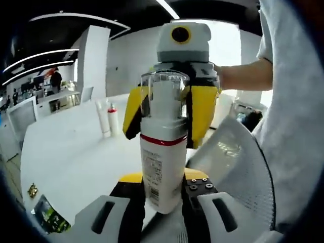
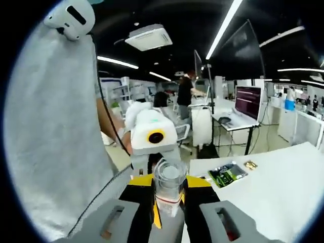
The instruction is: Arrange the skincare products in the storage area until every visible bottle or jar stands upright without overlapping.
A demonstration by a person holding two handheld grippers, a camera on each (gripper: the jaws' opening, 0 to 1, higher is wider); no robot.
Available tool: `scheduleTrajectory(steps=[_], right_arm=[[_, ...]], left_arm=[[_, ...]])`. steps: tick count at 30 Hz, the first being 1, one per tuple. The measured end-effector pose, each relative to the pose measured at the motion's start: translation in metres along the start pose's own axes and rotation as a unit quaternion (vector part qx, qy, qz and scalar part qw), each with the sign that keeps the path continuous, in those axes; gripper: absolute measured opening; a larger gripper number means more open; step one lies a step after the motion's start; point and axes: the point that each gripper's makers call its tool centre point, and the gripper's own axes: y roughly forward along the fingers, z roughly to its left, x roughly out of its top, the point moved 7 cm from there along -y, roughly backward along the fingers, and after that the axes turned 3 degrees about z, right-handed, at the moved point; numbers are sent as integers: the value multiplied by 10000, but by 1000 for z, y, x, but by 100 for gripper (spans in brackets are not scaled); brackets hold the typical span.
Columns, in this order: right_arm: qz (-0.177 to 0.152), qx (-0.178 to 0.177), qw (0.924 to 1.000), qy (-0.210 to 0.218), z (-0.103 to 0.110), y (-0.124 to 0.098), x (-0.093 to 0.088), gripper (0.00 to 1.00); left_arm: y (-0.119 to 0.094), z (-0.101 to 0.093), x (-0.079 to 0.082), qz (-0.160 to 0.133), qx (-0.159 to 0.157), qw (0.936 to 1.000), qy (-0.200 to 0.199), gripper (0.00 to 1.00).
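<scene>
bottles: 3 — held pump bottle (image 1: 162,167); two small bottles (image 1: 108,119) | grippers: 2

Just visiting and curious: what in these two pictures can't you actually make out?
- Bottle label print: left gripper view, too small and blurred.
- Bottle's base: hidden between the left gripper.
- Two small bottles on the white table: too far to identify.
- Green packet: right gripper view, too small to read.

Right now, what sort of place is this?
Probably an open-plan office or lab: long ceiling light strips, a desk with a lit monitor, people working in the background, and a big white table carrying the bottles.
</scene>
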Motion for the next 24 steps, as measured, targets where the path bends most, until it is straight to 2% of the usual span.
scheduleTrajectory(steps=[1,2,3,5,7,10,11,13,15,16,19,21,22,23,24], right_arm=[[-118,-168,9997,106,-3,0,1,14],[-159,-288,9992,212,-5,1,1,14],[-159,-508,9977,415,-9,3,0,14],[-12,-749,9956,558,-10,6,-4,15],[227,-1165,9905,700,-15,10,-12,17],[6,-1447,9829,1138,-19,14,-13,20],[-181,-1645,9753,1465,-21,15,-13,21],[-235,-1706,9675,1852,-21,20,-15,25],[-232,-1624,9671,1943,-19,25,-15,25],[-188,-1702,9615,2148,-18,27,-16,25],[-279,-2022,9541,2191,-22,32,-13,27],[-343,-2238,9441,2396,-23,33,-14,24],[-299,-2417,9411,2346,-24,33,-16,20],[-198,-2539,9452,2043,-25,31,-17,17],[-297,-2429,9454,2151,-23,34,-15,17]], left_arm=[[-1,5,2,-89,200,9998,-12,24],[-1,7,2,-89,262,9996,-64,24],[-1,12,1,-90,446,9987,-247,24],[-2,17,1,-45,628,9974,-353,24],[-2,23,-2,63,856,9949,-536,24],[1,28,-7,267,1061,9927,-504,24],[2,28,-9,330,1109,9922,-475,24],[3,28,-11,421,1206,9909,-417,24],[3,31,-13,516,1298,9893,-419,24],[2,32,-13,536,1378,9883,-372,24],[1,34,-14,568,1500,9865,-338,24],[3,34,-16,642,1543,9855,-299,24],[2,34,-17,657,1575,9850,-256,24],[2,33,-16,656,1584,9850,-207,24],[2,34,-17,661,1602,9846,-241,24]])
